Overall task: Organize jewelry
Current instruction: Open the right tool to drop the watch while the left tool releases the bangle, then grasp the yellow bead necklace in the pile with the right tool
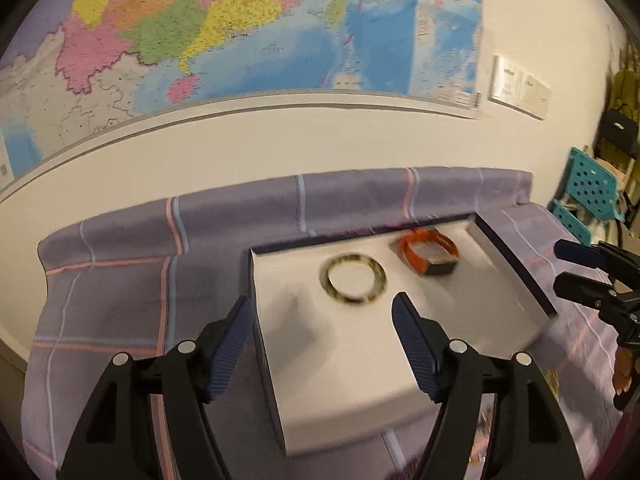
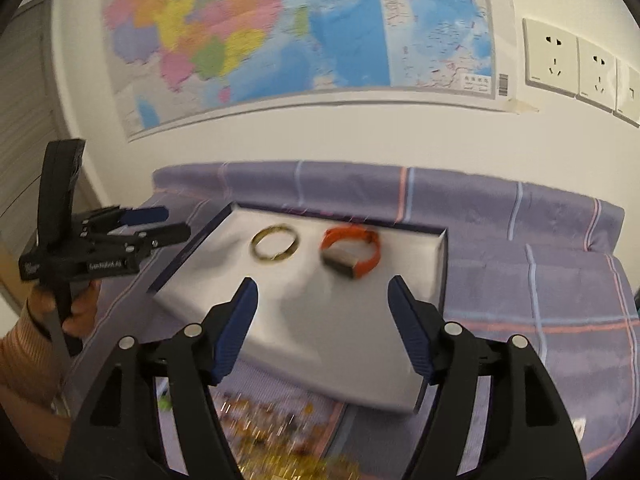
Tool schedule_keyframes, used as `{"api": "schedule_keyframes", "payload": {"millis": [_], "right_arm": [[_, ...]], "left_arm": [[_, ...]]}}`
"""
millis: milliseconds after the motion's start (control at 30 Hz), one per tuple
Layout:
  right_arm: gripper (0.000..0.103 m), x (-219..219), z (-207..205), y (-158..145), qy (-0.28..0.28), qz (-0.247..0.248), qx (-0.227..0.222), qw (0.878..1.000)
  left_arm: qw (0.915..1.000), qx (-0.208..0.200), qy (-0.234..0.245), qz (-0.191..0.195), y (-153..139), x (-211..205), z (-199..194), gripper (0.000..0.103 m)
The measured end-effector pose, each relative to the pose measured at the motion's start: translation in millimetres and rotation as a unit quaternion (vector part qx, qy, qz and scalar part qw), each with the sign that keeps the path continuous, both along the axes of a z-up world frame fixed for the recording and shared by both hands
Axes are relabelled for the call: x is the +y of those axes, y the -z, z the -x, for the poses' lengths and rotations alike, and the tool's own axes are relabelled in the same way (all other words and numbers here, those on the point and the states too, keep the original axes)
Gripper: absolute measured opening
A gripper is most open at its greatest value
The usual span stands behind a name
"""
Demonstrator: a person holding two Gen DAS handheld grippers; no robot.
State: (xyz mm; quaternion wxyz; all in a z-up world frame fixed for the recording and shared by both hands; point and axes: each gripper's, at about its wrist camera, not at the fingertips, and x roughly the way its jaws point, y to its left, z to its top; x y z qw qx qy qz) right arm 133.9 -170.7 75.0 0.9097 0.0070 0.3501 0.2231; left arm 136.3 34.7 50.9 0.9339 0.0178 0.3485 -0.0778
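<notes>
A purple plaid cloth covers the bench and runs up against a white wall, where a large coloured map hangs; in the right wrist view a row of white wall sockets sits to the right of it, and the left wrist view catches a teal perforated stool or crate off at the far right edge. On the cloth lies a shallow open box with a dark rim and a white lining. Two pieces rest inside it, near each other but apart: a yellow-green bangle with a mottled look lying flat, and an orange wristband with a dark rectangular face, sitting toward the box's far right part. In the right wrist view, blurred gold-coloured bits show on the cloth in front of the box; what they are I cannot tell. The left tool hovers over the near left part of the box, spread wide and holding nothing. The right tool hangs above the near edge of the box, likewise wide apart and empty.
</notes>
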Motion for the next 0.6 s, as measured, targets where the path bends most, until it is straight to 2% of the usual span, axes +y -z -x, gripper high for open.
{"api": "schedule_keyframes", "payload": {"millis": [167,333,600], "right_arm": [[0.067,2,41,12,-0.028,0.011,0.011,0.999],[0.066,1,73,38,-0.027,0.038,0.030,0.998],[0.058,6,100,62,-0.034,0.058,0.045,0.997]], "left_arm": [[0.9998,0.006,0.018,-0.011,14,-6,39,0.069],[0.9991,0.022,0.034,-0.009,33,-11,66,0.069],[0.9977,0.049,0.047,0.000,58,-21,89,0.069]]}}
